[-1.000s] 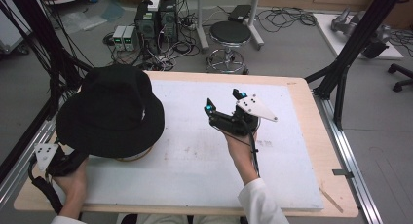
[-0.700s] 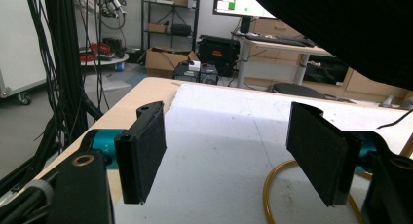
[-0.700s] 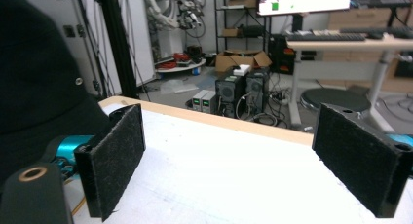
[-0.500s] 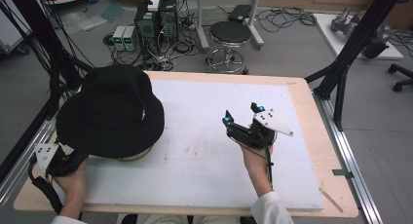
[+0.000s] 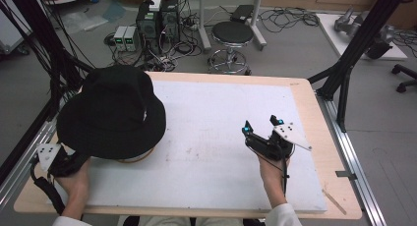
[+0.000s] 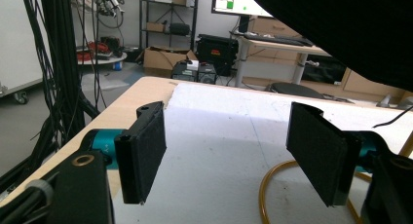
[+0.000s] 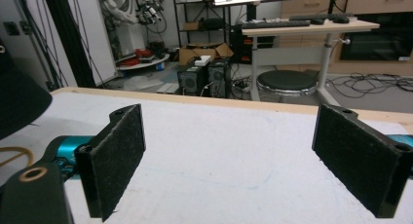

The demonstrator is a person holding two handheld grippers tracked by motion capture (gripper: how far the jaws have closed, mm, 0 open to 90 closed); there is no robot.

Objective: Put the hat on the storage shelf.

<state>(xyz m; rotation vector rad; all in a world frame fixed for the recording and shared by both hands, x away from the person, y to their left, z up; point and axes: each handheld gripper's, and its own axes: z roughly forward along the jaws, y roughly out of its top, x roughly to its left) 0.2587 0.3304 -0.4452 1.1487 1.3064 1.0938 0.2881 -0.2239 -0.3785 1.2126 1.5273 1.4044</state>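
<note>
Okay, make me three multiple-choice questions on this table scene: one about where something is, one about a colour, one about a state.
1. Where on the table does the hat sit?
A. left side
B. right edge
C. centre
2. What colour is the hat?
A. white
B. black
C. red
3. How do the right gripper jaws stand?
A. shut on the hat
B. shut on nothing
C. open

Answers: 1 A, it covers the left part in the high view. 2 B, it is black all over. 3 C, the pads stand wide apart.

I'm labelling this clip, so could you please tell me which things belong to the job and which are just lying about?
In the job: black hat; yellowish ring under it; left gripper; right gripper.
Lying about: stool; computer boxes on the floor.
</note>
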